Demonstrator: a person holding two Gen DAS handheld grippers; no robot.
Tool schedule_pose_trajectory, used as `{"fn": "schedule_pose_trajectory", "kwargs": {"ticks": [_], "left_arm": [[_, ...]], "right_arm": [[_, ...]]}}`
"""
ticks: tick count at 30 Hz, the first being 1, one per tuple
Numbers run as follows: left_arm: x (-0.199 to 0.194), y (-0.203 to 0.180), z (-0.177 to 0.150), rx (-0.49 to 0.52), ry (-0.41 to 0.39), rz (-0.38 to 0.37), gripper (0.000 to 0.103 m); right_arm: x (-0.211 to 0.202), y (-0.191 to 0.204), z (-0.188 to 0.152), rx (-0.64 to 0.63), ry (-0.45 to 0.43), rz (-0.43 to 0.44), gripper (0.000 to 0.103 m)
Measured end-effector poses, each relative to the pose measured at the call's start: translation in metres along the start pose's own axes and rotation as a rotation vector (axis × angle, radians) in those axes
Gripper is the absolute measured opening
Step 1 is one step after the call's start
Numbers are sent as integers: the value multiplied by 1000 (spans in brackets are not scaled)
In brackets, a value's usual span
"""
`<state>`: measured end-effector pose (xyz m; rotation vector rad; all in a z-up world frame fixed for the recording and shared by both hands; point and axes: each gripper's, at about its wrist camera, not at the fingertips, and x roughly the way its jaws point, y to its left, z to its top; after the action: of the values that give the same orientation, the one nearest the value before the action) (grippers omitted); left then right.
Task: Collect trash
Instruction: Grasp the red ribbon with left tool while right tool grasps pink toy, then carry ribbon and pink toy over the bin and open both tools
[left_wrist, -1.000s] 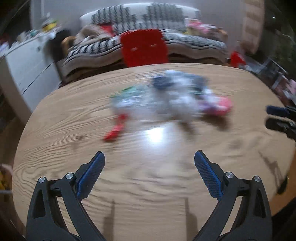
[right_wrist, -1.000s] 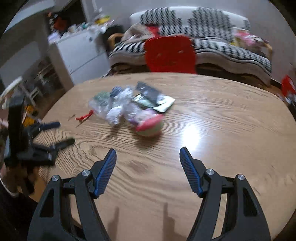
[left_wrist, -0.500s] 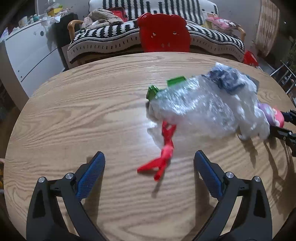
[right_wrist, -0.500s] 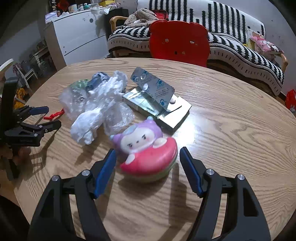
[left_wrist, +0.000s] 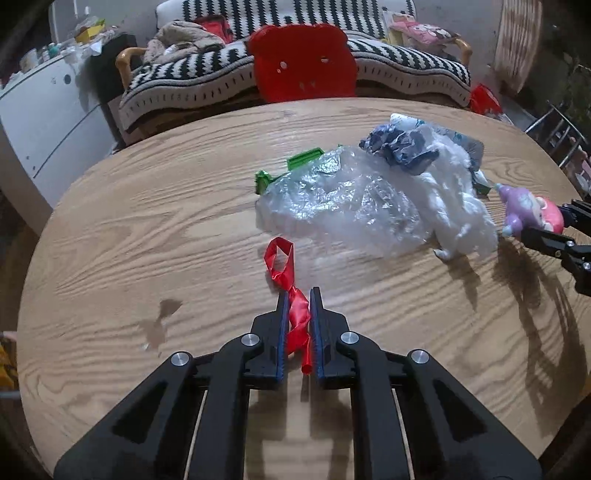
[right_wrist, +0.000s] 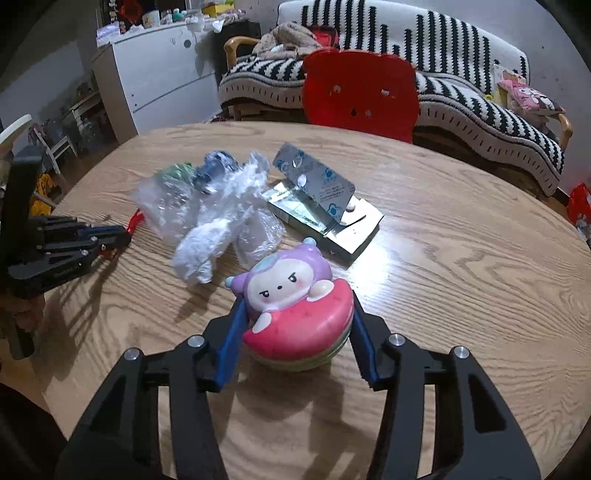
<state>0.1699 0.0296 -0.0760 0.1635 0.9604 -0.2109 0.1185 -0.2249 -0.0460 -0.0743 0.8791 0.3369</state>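
We note the green packaging (left_wrist: 295, 166) mostly buried under the clear plastic wrap (left_wrist: 343, 203), upper centre of frame. The left gripper (left_wrist: 298, 295) is clamped on the red ribbon (left_wrist: 291, 295), long axis running up the frame, loop end farthest away, on the wooden table (left_wrist: 147, 229). The right gripper (right_wrist: 295, 302) squeezes the pink toy (right_wrist: 295, 306), lower centre, face toward us.

Nothing legible anywhere — the silver foil packet (right_wrist: 320, 183) carries blue printed marks, too small and blurred to make out.
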Motion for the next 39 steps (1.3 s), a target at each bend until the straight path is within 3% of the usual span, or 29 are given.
{"fn": "schedule_pose_trajectory", "kwargs": {"ticks": [6, 13, 18, 25, 30, 39], "left_arm": [[-44, -18, -15, 3, -43, 6, 11], [-83, -82, -19, 48, -105, -53, 11], [-102, -168, -20, 137, -148, -149, 11], [-115, -315, -43, 284, -145, -325, 11], [-110, -427, -92, 436, -59, -457, 11], [-99, -536, -145, 576, 29, -574, 11]], "right_arm": [[-48, 3, -15, -3, -48, 0, 51], [-111, -19, -52, 13, -74, -42, 51], [-172, -66, -99, 60, -100, -107, 51], [-245, -153, -194, 205, -83, -238, 51], [-286, -211, -264, 330, -61, -324, 51], [-321, -262, -367, 488, 1, -392, 51]]}}
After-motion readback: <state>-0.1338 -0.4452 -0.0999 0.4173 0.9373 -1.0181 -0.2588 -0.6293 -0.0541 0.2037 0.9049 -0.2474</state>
